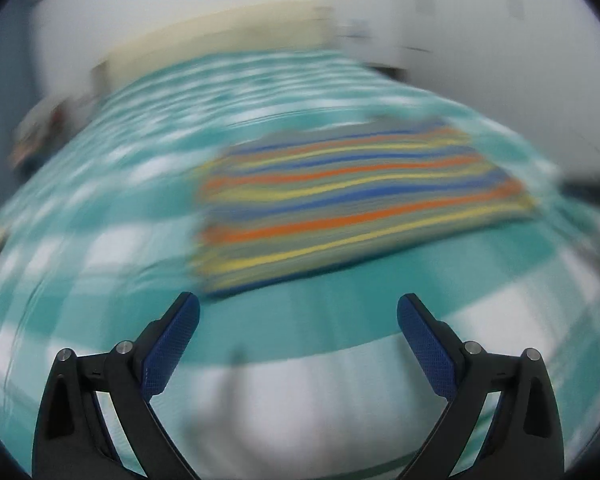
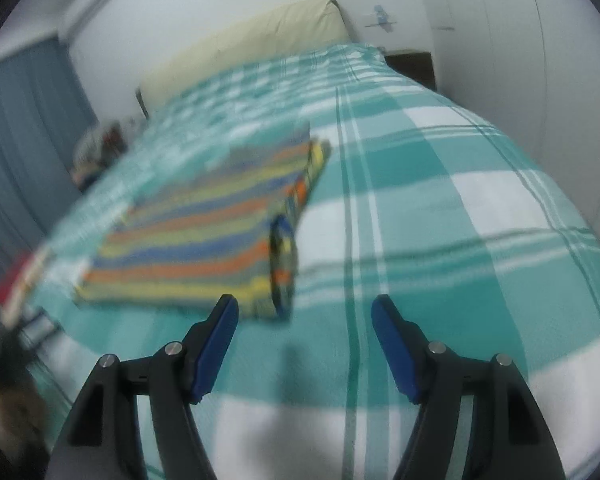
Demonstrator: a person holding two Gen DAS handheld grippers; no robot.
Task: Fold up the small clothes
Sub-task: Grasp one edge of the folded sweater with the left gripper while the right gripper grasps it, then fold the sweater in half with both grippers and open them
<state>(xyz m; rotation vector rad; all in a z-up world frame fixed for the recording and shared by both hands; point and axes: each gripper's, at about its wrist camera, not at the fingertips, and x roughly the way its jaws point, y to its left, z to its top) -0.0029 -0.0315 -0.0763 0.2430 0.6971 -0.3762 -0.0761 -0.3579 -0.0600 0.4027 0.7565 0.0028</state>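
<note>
my left gripper [image 1: 298,320]: fingers spread, empty | my right gripper [image 2: 305,322]: fingers spread, empty | striped garment [image 1: 352,200] lies flat on the bed [image 2: 480,200], seemingly folded, just ahead, so neither needs a hold

folded striped garment [image 1: 352,204] flat on bedspread [image 1: 100,208]

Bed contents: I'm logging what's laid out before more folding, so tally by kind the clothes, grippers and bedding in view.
Striped garment, lying flat on the bed: 1
Grippers, both open and empty: 2 (left gripper, right gripper)
Checked bedspread: 1
Cream headboard: 1
Total: 5
</note>
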